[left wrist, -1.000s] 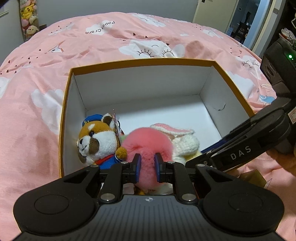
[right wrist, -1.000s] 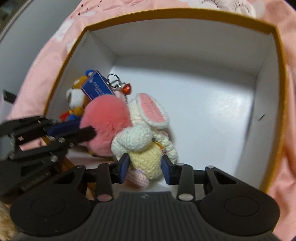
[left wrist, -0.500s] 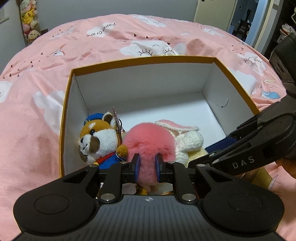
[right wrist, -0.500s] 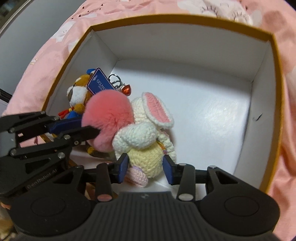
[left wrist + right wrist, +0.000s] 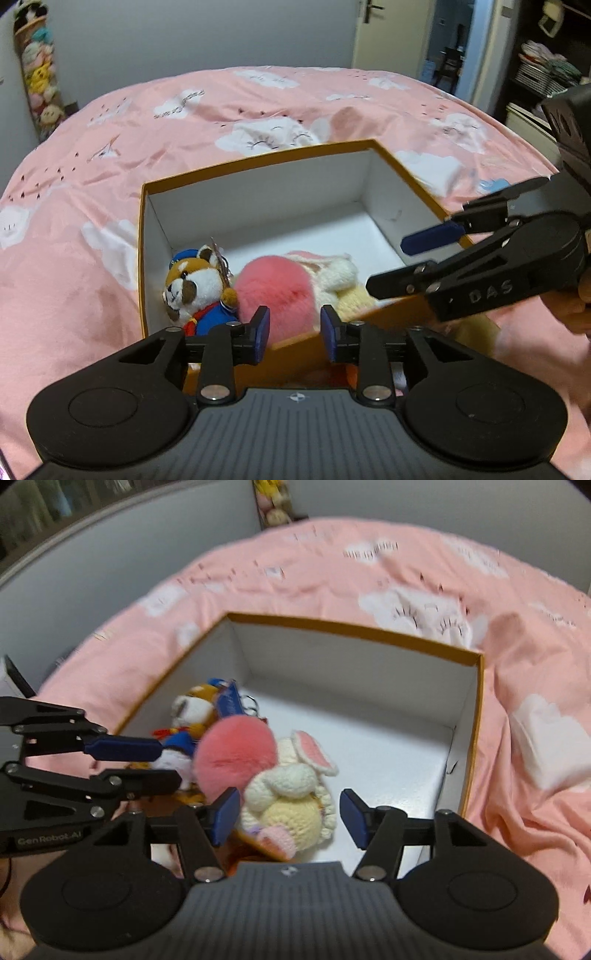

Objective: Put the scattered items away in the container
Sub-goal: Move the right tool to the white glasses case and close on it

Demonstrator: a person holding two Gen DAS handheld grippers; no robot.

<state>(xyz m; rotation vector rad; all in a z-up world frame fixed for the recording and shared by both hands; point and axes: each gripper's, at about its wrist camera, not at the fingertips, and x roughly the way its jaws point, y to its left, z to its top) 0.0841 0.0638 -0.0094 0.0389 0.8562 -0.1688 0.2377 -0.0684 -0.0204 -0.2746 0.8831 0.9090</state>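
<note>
An open box (image 5: 258, 157) (image 5: 476, 716) with an orange rim and white inside sits on the pink bed. In it lie a red panda plush (image 5: 192, 288) (image 5: 192, 709), a pink fluffy pompom (image 5: 275, 288) (image 5: 236, 753) and a cream crochet bunny (image 5: 338, 273) (image 5: 291, 797). My left gripper (image 5: 294, 330) is open and empty, just outside the near wall. My right gripper (image 5: 288, 814) is open and empty, its jaws either side of the bunny without touching. Each gripper shows in the other's view, the right one (image 5: 432, 240) and the left one (image 5: 125, 749).
The pink cloud-print bedspread (image 5: 92, 229) (image 5: 517, 757) surrounds the box. A hanging column of plush toys (image 5: 37, 85) is on the wall at the far left. A doorway (image 5: 450, 48) and shelves (image 5: 543, 77) are at the far right.
Both grippers opened, letting go of the pompom and the bunny, and pulled back and up from the box. The toys stay inside.
</note>
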